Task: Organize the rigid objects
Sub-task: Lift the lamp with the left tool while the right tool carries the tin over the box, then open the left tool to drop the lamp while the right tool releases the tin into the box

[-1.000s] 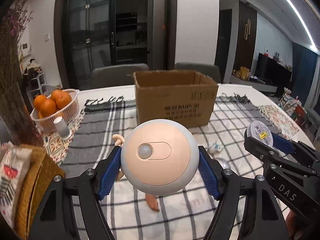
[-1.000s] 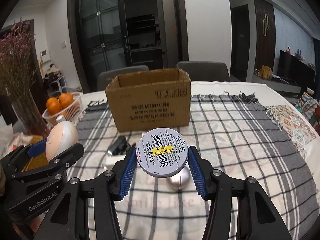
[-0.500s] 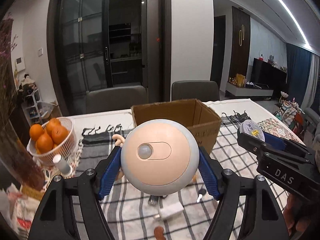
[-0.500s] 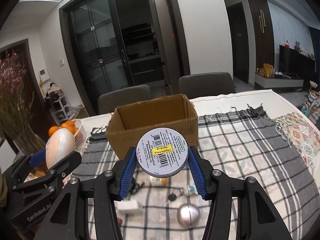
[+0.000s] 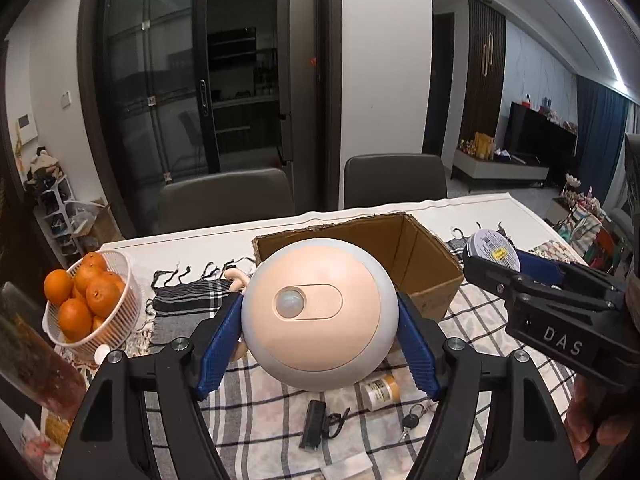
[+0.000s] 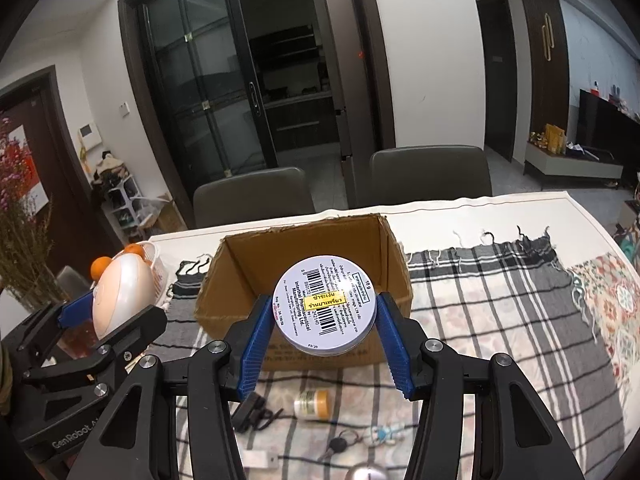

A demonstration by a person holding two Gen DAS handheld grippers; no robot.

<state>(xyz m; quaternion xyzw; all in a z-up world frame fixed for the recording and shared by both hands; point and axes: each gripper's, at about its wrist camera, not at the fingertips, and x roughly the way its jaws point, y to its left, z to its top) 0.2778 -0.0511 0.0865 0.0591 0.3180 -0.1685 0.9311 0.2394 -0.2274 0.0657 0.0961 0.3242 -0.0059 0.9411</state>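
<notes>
My left gripper (image 5: 320, 332) is shut on a round peach-and-white sensor lamp (image 5: 318, 316), held high above the table in front of an open cardboard box (image 5: 424, 256). My right gripper (image 6: 325, 338) is shut on a round white tin (image 6: 325, 310) with a barcode label, raised just before the box (image 6: 240, 276). The right gripper and tin also show in the left wrist view (image 5: 494, 250); the lamp shows in the right wrist view (image 6: 120, 296).
A basket of oranges (image 5: 86, 300) stands at the left. On the checked cloth lie a small pill bottle (image 6: 312, 402), a black device (image 5: 314, 424), keys (image 6: 340, 446), a white adapter (image 6: 258, 460) and a silver ball (image 6: 366, 474). Dried flowers in a vase (image 6: 24, 248) stand far left.
Both grippers have risen with their objects and moved toward the box; its open inside now shows from above.
</notes>
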